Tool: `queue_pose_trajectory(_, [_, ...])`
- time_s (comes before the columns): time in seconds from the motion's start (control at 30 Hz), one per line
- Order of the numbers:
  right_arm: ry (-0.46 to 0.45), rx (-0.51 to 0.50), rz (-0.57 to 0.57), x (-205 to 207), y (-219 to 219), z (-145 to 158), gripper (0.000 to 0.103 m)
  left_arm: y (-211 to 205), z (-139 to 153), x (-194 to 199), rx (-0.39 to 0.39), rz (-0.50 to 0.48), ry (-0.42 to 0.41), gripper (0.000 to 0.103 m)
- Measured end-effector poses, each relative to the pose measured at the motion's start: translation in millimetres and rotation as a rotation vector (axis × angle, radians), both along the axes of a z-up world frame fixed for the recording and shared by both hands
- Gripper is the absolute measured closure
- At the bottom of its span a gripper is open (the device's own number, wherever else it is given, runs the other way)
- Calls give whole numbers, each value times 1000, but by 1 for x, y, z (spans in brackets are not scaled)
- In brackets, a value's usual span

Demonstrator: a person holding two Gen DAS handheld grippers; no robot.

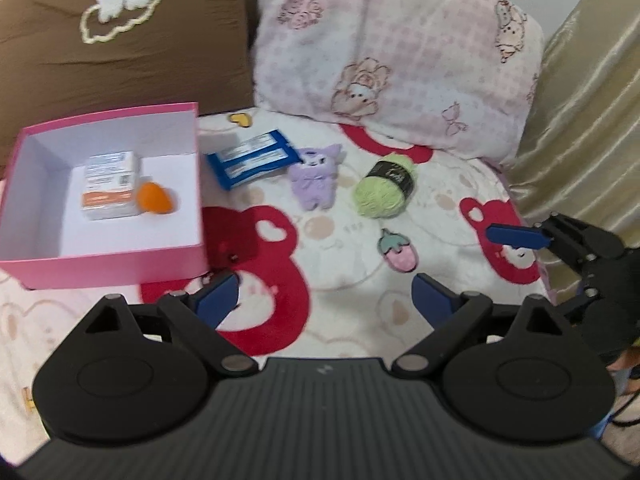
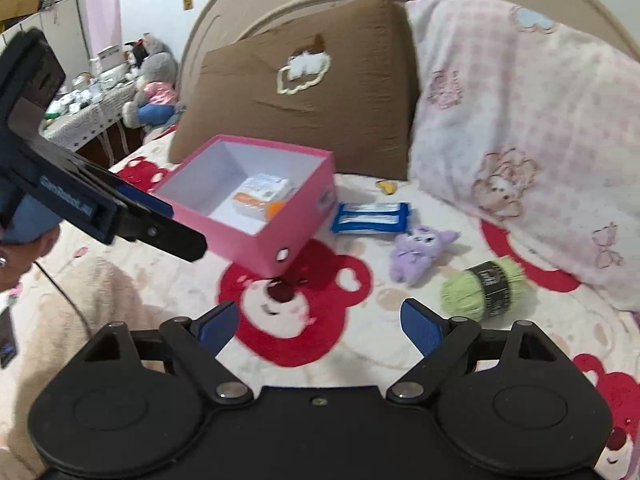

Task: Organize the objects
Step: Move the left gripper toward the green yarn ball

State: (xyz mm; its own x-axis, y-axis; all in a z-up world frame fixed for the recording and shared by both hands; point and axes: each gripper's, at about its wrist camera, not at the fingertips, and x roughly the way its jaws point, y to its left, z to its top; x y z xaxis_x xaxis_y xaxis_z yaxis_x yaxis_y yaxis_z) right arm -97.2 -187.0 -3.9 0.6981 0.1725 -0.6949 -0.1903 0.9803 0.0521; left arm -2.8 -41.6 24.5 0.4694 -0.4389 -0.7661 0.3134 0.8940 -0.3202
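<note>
An open pink box (image 1: 104, 270) sits on the bed at the left, holding a white carton (image 1: 110, 184) and an orange egg-shaped piece (image 1: 154, 198). To its right lie a blue packet (image 1: 252, 158), a purple plush (image 1: 314, 180), a green yarn ball (image 1: 384, 188) and a small strawberry charm (image 1: 398, 252). My left gripper (image 1: 326, 296) hangs open and empty over the blanket, short of these items. My right gripper (image 2: 320, 320) is also open and empty, with the yarn ball (image 2: 482, 286) just right of its right finger and the pink box (image 2: 304, 216) ahead.
A brown cushion (image 1: 120, 52) and a pink pillow (image 1: 400, 60) stand behind the items, with a headboard (image 2: 248, 12) beyond. A small yellow heart (image 1: 240, 119) lies by the pillow. The red bear blanket (image 2: 304, 304) covers the bed. A cluttered side table (image 2: 88, 108) stands far left.
</note>
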Motion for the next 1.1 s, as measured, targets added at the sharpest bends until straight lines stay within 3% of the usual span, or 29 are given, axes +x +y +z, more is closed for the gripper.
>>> queue_pose_trajectory(0.17, [-36, -63, -59, 8, -18, -25, 12, -23, -15, 16, -41, -32, 1, 10])
queue_pose_trajectory(0.33, [-74, -66, -115, 17, -36, -45, 12, -41, -26, 30, -65, -27, -54, 13])
queue_pose_trajectory(0.43, [-82, -24, -77, 22, -48, -51, 12, -52, -34, 39, -80, -16, -84, 13])
queue_pose_trajectory(0.5, [-93, -54, -65, 26, -52, -54, 12, -60, -41, 46, -83, -16, -91, 13])
queue_pose_trajectory(1.0, [100, 41, -265, 94, -109, -106, 12, -128, -100, 121, -153, -120, -80, 32])
queue_pose_trajectory(1.1, [120, 128, -309, 104, -121, -122, 13, -134, -114, 139, -206, -122, -49, 36])
